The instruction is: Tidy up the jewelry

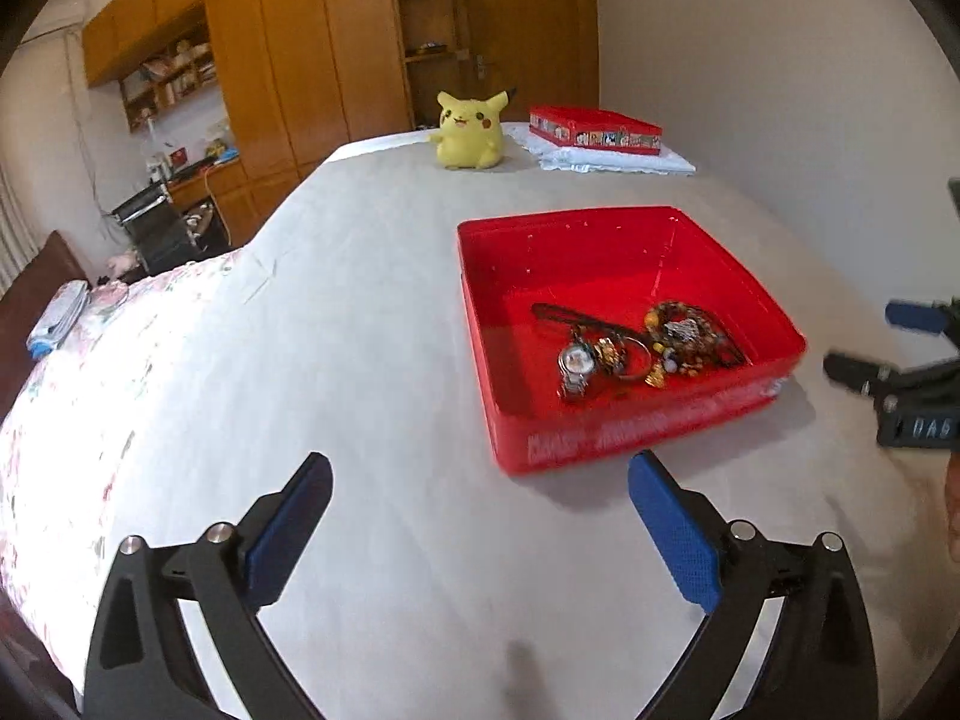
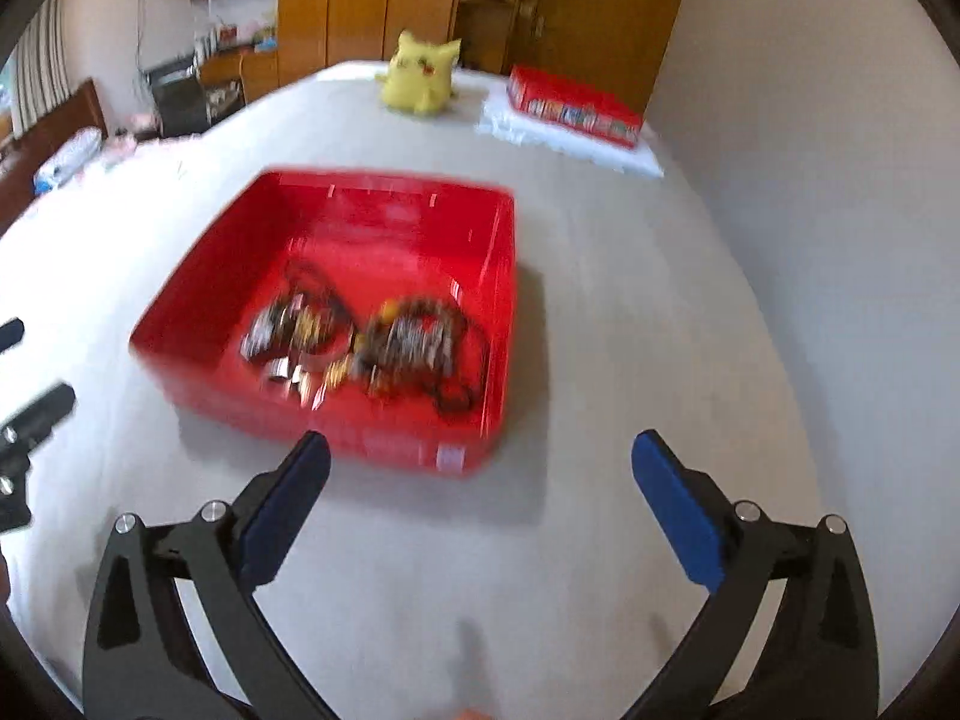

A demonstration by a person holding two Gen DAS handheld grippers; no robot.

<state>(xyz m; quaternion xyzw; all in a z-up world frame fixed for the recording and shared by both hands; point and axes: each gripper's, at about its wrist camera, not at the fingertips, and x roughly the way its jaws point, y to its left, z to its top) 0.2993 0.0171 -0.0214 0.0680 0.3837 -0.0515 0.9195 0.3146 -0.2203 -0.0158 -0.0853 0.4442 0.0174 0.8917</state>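
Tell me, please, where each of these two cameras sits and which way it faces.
Left wrist: on the left tool, angled down across the bed at the red box of jewelry; its own open fingers show, the right tool at the right edge.
Right wrist: on the right tool, angled down at the same box from its other side, blurred; its open fingers show, the left tool at the left edge.
Shared: box, yellow plush toy, red lid, wardrobe.
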